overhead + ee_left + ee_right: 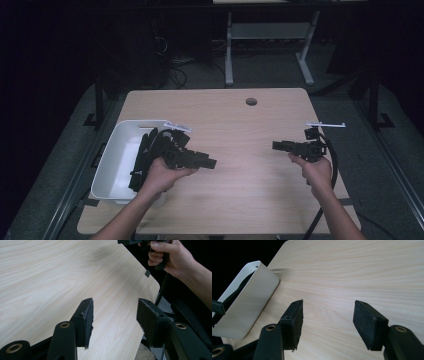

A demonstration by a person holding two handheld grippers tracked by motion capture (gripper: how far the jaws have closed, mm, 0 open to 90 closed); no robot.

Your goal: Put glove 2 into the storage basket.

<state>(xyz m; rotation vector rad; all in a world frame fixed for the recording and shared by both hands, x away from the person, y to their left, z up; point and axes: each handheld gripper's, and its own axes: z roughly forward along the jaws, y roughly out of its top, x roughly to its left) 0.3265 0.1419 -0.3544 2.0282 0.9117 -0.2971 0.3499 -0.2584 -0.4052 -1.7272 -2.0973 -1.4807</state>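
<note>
- Dark room surrounds a pale wooden bench [240, 120].
- White bin [112, 155] sits at its left edge, dark straps inside.
- Left claw [209, 163], jaws apart and empty, hovers beside the bin.
- Right claw [278, 145], likewise apart, hangs near the right edge, seemingly poised to begin.

White bin [112, 150] contents — dark, unidentifiable, half behind left hand-held gripper [207, 162]; bin's far end cut off, right gripper view
</note>
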